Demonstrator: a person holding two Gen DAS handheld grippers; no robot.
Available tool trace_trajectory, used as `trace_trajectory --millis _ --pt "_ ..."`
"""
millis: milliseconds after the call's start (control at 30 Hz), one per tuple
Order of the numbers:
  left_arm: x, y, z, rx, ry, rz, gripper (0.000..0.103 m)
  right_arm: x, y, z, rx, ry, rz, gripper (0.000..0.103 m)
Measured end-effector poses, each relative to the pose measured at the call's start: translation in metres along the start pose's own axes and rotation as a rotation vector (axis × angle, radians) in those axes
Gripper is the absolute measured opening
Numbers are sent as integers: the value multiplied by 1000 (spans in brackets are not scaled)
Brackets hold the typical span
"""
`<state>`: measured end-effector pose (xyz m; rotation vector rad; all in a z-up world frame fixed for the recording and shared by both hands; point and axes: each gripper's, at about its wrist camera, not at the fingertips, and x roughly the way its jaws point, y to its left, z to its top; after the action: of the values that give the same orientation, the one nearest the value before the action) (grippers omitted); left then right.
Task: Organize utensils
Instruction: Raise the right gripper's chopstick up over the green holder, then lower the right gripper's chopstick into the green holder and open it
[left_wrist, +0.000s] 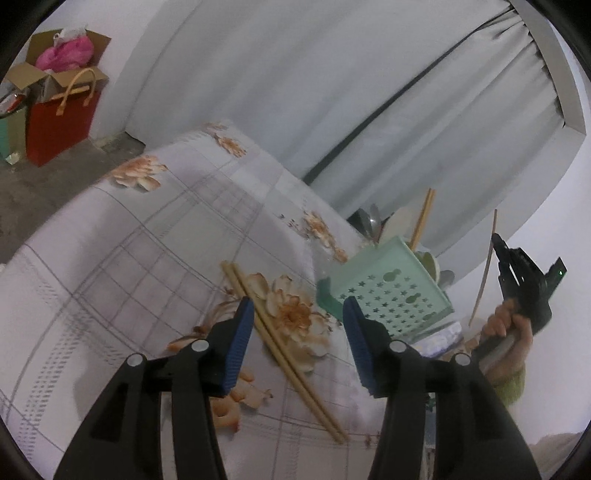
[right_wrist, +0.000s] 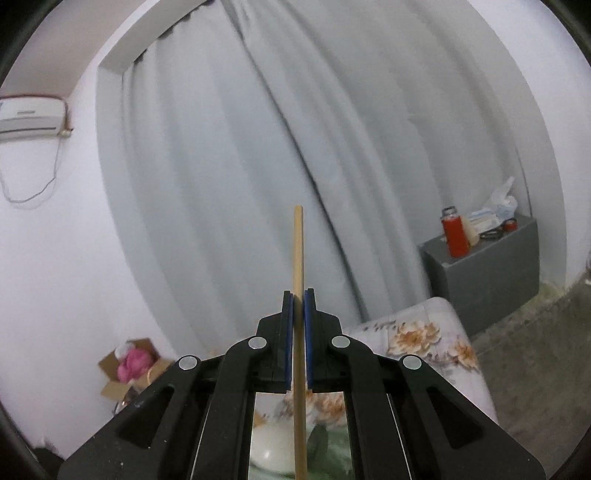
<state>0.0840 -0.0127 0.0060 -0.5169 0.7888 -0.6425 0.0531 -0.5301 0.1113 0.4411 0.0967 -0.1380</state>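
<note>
The left gripper hangs above the flowered tabletop with its blue-padded fingers standing wide apart and nothing pressed between them. A pair of wooden chopsticks lies flat on the cloth just under that gap, side by side and touching, running diagonally away from the green utensil basket. The basket stands tilted just beside the far end of that pair; it holds more chopsticks, spoons and pale ladle-like pieces, too blurred to count.

Beyond the basket, on its far side from the pair, a person's hand grips the right gripper. Its fingers are closed narrow on a single chopstick, which stands nearly upright between the pads and reaches well above them, clear of the tabletop. Behind the basket hangs a grey curtain.
</note>
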Motion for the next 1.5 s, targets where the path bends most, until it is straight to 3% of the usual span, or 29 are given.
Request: trace_trajectory --millis 133,433,667,933,1233,1300,1433,1500 --pt "-4 0 4 3 -17 13 48 9 -3 -5 -35 -62 -53 4" --pt "3 2 1 3 -3 23 48 16 -11 -12 -44 -100 -124 4" --pt "4 1 2 2 -6 29 48 19 -19 -9 -11 -108 -117 4" --pt "5 1 1 5 0 30 48 20 -15 -18 -24 -83 -118 4" --pt "6 1 -5 17 6 56 48 -25 -5 -57 -132 6 -115 5" --pt "7 1 -8 27 13 66 48 -43 0 -70 -196 36 -111 7" --pt "12 -3 -17 66 34 110 48 -68 8 -86 -274 120 -89 41" --pt "16 -6 -21 90 47 136 48 -81 9 -87 -288 125 -90 44"
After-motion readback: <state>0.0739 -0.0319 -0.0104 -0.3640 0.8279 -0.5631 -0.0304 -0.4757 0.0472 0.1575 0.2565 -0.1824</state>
